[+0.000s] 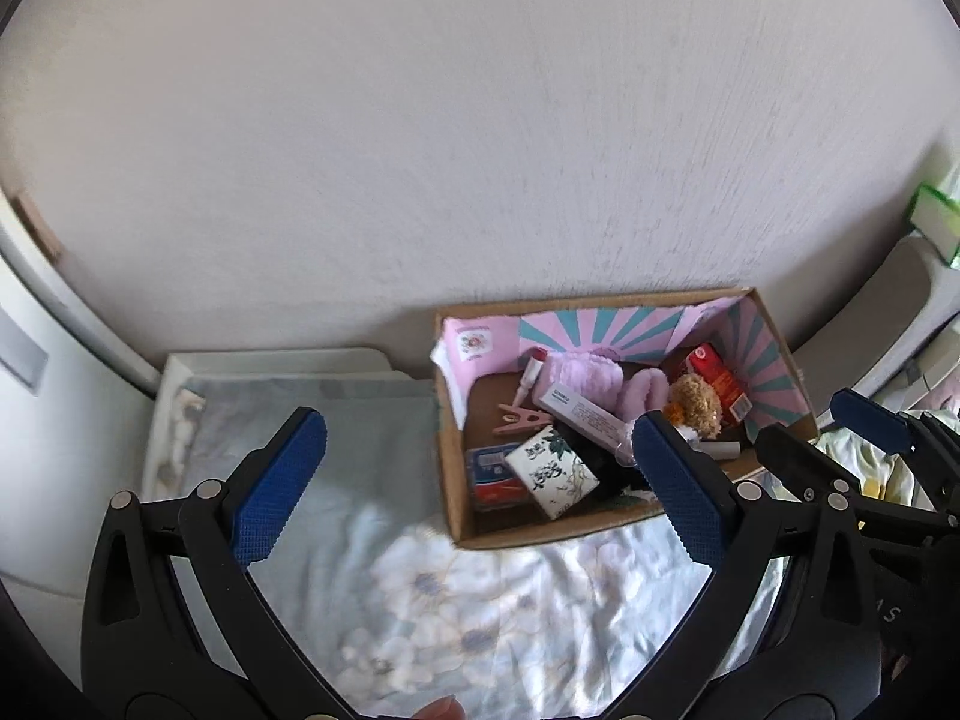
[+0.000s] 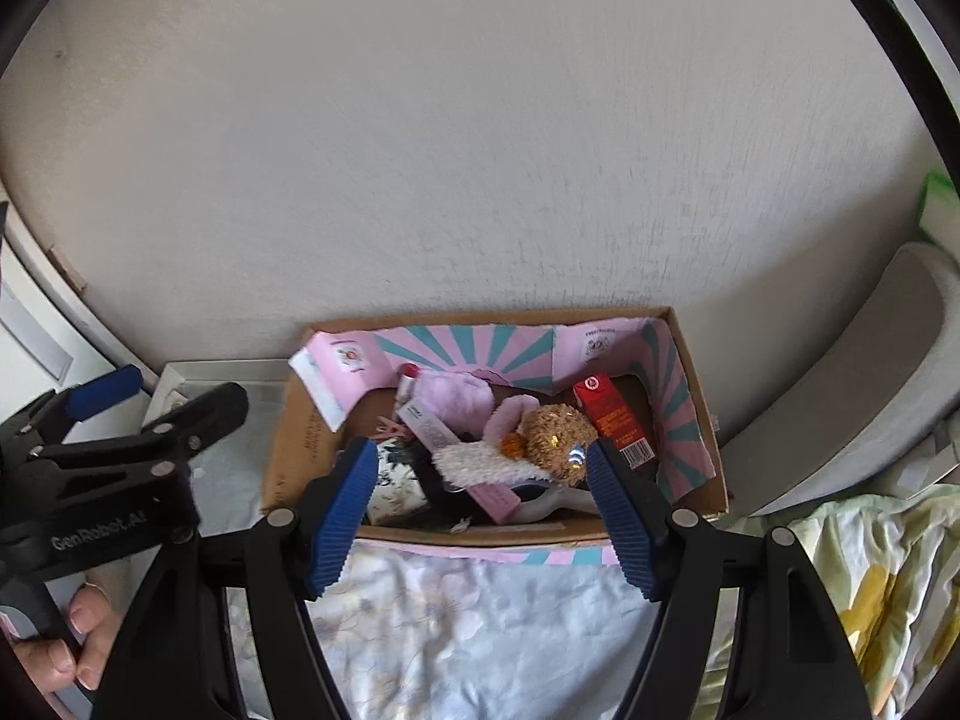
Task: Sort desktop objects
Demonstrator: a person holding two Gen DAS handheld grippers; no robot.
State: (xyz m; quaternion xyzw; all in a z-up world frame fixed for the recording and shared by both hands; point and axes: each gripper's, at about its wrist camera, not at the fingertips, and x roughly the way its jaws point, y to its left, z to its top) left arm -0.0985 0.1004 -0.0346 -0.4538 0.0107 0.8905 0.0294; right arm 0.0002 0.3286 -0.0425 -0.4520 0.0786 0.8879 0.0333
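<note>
The open brown cardboard box [image 2: 696, 414] full of small things sits far ahead on the flowery bed sheet [image 2: 456, 618], straight before the wide, empty right claw [image 2: 480, 516], while the wide, empty left claw [image 1: 480, 486] hangs more to its left.

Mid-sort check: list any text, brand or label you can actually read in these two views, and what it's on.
"GenRobot.AI": on the black body of the left gripper, seen from the right wrist view.
Red carton: print and barcode too small to read.
Long pink-white tube box: print blurred.
Round emblem on the cardboard box liner: unreadable.
Floral white box: no readable text.
</note>
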